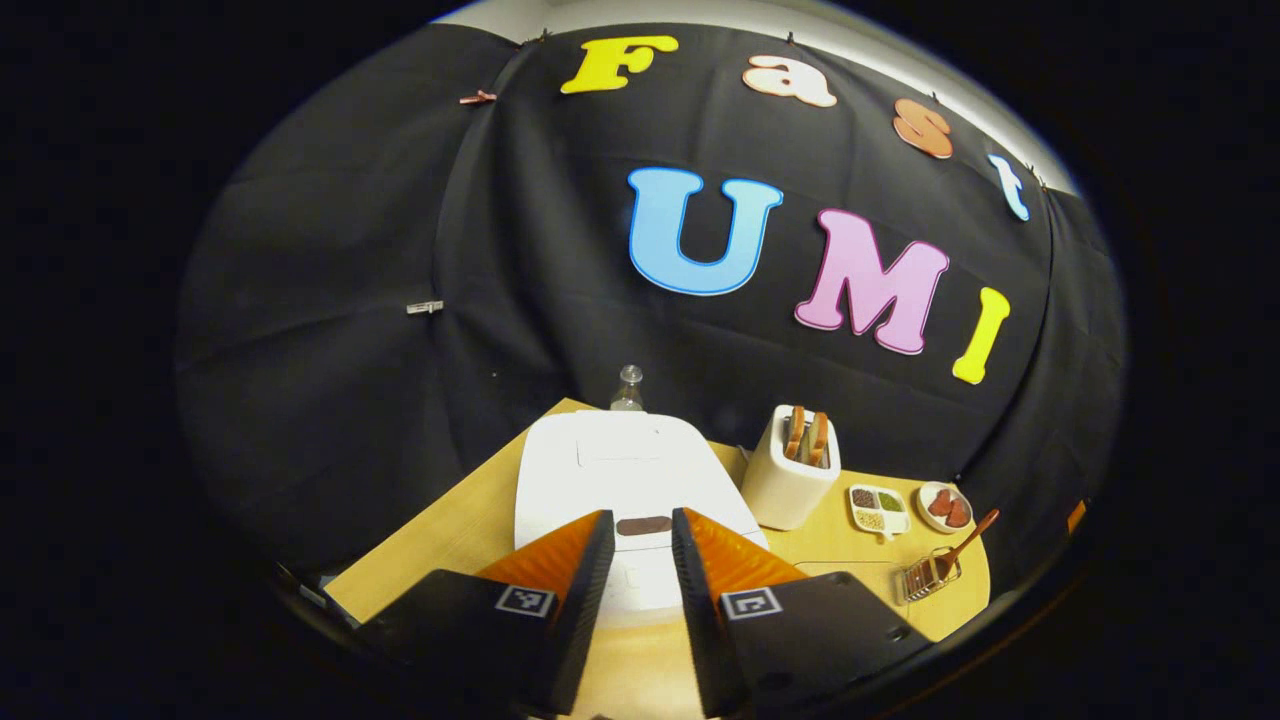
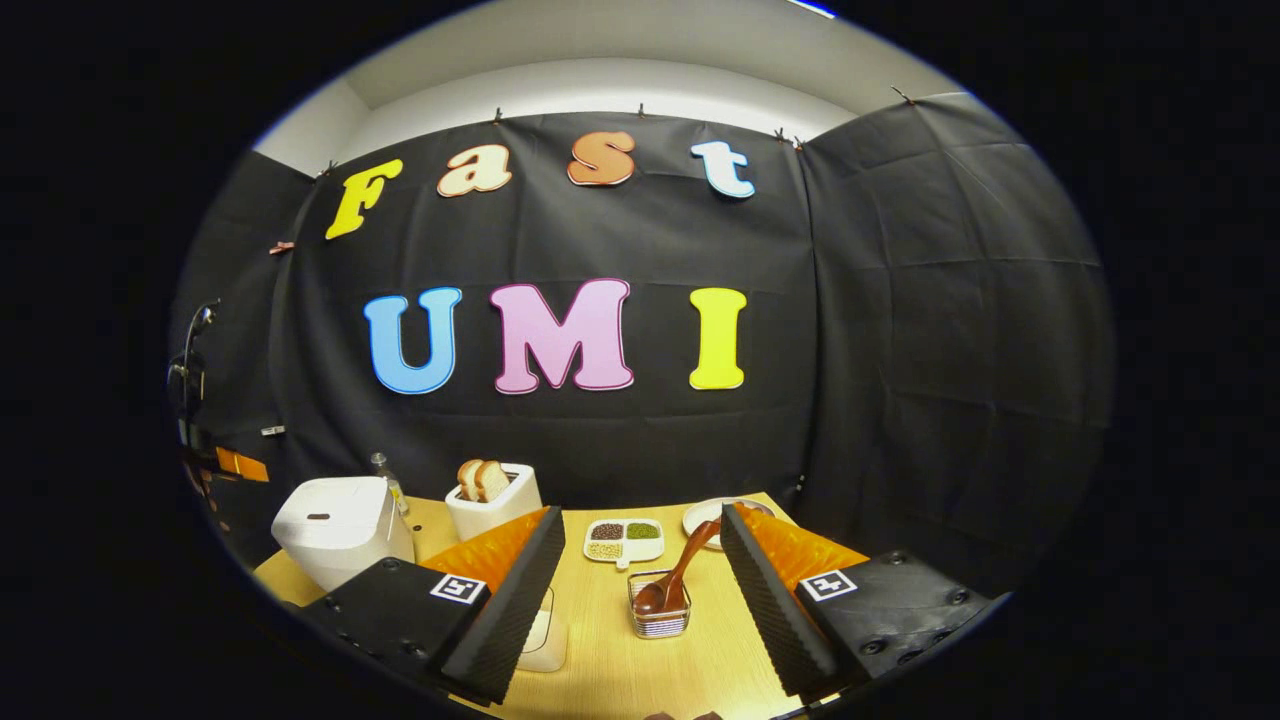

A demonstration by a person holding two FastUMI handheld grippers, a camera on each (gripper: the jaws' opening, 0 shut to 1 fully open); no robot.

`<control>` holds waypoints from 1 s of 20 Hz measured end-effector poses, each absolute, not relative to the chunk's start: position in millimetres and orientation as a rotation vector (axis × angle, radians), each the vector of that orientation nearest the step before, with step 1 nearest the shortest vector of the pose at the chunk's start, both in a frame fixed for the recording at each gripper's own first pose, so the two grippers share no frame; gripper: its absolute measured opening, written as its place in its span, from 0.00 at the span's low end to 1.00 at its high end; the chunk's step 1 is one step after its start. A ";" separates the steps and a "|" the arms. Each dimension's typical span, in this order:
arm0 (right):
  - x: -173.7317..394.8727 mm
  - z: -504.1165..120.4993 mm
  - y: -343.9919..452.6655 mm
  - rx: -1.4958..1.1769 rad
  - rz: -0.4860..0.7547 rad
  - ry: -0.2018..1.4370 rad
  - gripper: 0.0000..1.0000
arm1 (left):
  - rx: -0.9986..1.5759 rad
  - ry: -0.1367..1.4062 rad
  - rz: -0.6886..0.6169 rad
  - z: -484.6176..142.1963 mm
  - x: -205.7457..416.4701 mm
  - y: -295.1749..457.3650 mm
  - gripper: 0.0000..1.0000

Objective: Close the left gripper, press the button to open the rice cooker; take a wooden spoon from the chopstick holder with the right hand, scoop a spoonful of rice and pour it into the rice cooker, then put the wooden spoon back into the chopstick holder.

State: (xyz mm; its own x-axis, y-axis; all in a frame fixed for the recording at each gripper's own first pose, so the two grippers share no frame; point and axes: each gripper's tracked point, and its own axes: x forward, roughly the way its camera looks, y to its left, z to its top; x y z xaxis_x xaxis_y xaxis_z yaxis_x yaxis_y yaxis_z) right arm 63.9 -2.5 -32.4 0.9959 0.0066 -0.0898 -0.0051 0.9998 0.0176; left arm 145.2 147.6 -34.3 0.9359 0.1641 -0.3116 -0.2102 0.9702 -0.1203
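No readable text, brand or number stands on anything here. The only signs are small square black-and-white coded markers, one on each finger base of the left gripper (image 1: 643,530) and one on each finger base of the right gripper (image 2: 640,540); they carry a pattern, not letters. The cooker (image 1: 630,480) has a dark panel on its lid, too small and blurred to read.
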 end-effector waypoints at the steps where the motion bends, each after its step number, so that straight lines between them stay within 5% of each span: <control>1: 65.9 -34.0 -6.8 0.023 0.001 0.095 0.98 | -0.147 0.331 0.195 -42.0 156.1 151.7 0.36; 3: 70.9 -36.1 -15.8 0.022 -0.011 0.101 0.98 | -0.165 0.388 0.195 -58.4 176.0 154.7 0.12; 4: 73.0 -38.6 -20.3 0.022 -0.012 0.106 0.98 | -0.170 0.423 0.190 -66.1 182.5 153.7 0.08; 20: 70.0 -61.7 -50.9 0.047 -0.031 0.158 0.98 | -0.055 0.537 0.154 -117.9 235.4 148.9 0.08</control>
State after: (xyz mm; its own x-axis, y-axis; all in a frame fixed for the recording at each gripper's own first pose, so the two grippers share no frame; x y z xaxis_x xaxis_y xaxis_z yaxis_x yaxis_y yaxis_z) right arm 70.0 -50.9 -61.7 0.9871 -0.0276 -0.1577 0.0349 0.9984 0.0439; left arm 235.4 148.9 -117.9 0.8481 0.1314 -0.5133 -0.1603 0.9870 -0.0122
